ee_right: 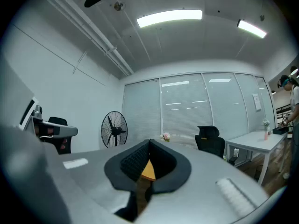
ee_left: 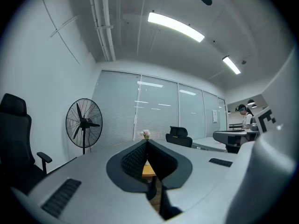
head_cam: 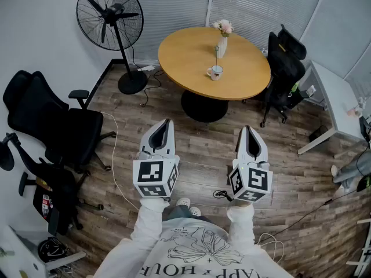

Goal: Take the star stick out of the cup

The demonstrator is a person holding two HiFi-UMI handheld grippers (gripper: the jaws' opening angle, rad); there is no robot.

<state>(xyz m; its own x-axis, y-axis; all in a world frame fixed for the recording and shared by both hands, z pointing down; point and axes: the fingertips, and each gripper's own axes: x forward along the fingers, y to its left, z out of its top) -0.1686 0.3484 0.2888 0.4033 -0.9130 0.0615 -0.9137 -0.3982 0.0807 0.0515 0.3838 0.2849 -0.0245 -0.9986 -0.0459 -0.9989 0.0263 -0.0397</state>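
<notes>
A round table [head_cam: 249, 74] stands at the far side of the wood floor [head_cam: 200, 149], with a fan [head_cam: 110, 13] to its left and black chairs [head_cam: 55, 120] around the room. The left gripper [head_cam: 168, 122] and the right gripper [head_cam: 248, 128] hang side by side over the floor, short of the table, each with its jaws pressed together on nothing. On the table a vase [head_cam: 222, 45] stands just behind the cup [head_cam: 215, 72], and the star stick [head_cam: 216, 54] rises upright from the cup, well apart from both grippers.
</notes>
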